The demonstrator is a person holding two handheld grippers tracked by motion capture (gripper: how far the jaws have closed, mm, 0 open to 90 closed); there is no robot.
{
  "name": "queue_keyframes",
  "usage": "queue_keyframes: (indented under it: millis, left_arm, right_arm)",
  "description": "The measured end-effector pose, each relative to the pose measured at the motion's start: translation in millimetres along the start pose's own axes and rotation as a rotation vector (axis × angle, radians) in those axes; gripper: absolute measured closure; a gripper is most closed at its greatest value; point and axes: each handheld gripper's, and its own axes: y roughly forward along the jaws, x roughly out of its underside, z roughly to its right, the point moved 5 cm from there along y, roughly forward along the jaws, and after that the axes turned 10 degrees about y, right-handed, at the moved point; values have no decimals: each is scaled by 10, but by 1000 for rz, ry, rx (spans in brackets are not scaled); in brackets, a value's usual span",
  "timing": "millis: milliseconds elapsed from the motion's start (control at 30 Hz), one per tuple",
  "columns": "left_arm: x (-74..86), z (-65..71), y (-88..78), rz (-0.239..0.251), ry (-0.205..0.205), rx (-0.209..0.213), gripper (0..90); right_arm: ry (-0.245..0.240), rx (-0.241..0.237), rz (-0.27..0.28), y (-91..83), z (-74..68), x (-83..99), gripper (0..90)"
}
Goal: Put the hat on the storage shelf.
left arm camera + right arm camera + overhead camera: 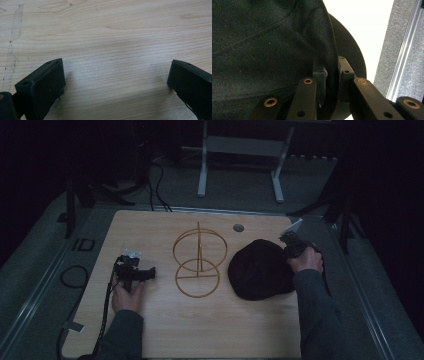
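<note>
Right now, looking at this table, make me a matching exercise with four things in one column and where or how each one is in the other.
1. black hat
2. wire stand
3. left gripper
4. round hole

a. middle of the table
b. jaws apart over bare wood
c. far edge of the tabletop
d. pinched at its edge by the right gripper

Pairs: 1-d, 2-a, 3-b, 4-c

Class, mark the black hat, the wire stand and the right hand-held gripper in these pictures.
Hat (260,270): high view, middle of its crown.
Wire stand (198,278): high view, its lower ring.
Right hand-held gripper (331,82): right gripper view, between its fingertips, shut on the hat's edge.
</note>
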Motion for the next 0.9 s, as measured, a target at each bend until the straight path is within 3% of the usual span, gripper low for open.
queue_keyframes:
  millis: [900]
  left_arm:
    - [0, 0, 0, 0, 0, 0, 10]
  right_arm:
    - [7, -64, 16, -537, 84, -193, 809]
